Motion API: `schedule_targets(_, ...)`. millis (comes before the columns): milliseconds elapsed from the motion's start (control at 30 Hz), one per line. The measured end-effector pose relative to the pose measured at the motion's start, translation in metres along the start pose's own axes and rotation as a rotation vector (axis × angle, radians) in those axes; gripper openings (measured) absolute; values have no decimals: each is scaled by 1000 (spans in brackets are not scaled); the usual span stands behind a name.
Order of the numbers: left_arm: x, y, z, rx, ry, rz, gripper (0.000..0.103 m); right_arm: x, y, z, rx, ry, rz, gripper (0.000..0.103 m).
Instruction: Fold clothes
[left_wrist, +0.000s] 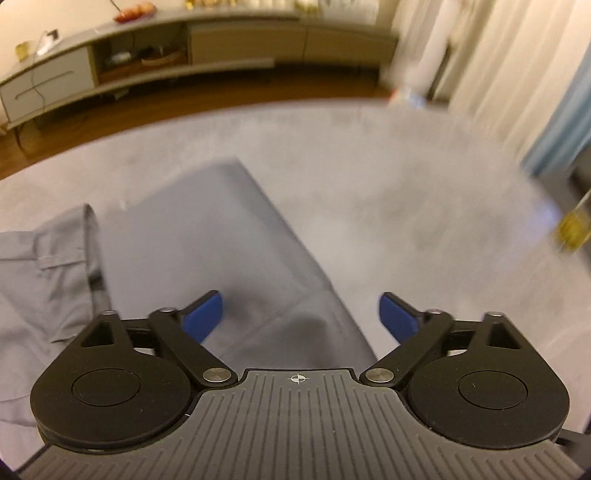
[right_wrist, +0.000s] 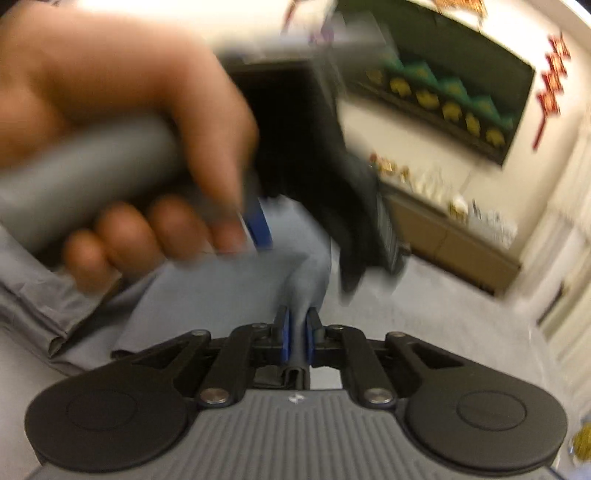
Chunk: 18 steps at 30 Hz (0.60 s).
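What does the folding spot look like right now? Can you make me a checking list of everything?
Surface: grey carpet-like surface, blurred.
Job's things: grey trousers, one part folded flat, the waistband part rumpled at the left.
Clutter: a yellowish object at the right edge, too blurred to name.
Grippers: left gripper open above the trousers, nothing between its pads; right gripper shut on a pinch of the grey trousers. A hand holds the left gripper's handle.
Cables: one thin cable hangs down the sideboard's front.
Surroundings: long low sideboard, wooden floor, pale curtains, dark wall picture.
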<state>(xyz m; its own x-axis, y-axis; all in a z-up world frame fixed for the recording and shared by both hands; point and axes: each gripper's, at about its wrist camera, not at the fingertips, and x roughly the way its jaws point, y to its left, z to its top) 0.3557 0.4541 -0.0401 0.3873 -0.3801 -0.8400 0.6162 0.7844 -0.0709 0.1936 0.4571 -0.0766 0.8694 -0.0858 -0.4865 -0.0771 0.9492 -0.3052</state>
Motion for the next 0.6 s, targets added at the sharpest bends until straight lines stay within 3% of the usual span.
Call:
schedule_targets(33,6,-5,-3,40,17,24,49,-3,1,2,-2,-10,11,8)
schedule_targets(67,2,-4,-8,53,6,15,33,-5,2,3,-4,-21,21,8)
schedule_targets(100,-5,-1,-13,60,-12,-2,22,-8,3,5,-7,-35,32,8)
schedule_targets(167,-26,13,-23,39,-64,-57,16,-20,11,9,-31,-104,48,8)
schedule_targets(233,-64,47,-37,-49,-156,-137,13,-43,22,12,-67,-237,100,11)
schedule_targets(267,-88,68,-47,-105,-214,-170,11,-56,27,12,-79,-312,145,21)
schedule_targets(300,-108,94,-60,-172,-264,-189,10,-70,30,11,-80,-374,186,45)
schedule_targets(333,-128,121,-75,-240,-311,-204,10,-82,35,10,-85,-419,230,55)
schedule_targets(367,-138,151,-95,-317,-329,-195,11,-85,41,8,-96,-416,278,57)
schedule_targets(433,-147,209,-136,-476,-339,-151,20,-82,57,5,-126,-365,361,50)
schedule_targets(500,-154,244,-181,-646,-361,-59,46,-66,79,1,-157,-272,431,45)
schedule_targets(567,-162,256,-219,-725,-421,-15,56,-47,99,-4,-200,-187,454,44)
schedule_targets(600,-163,256,-232,-750,-436,2,56,-39,106,-6,-215,-151,451,42)
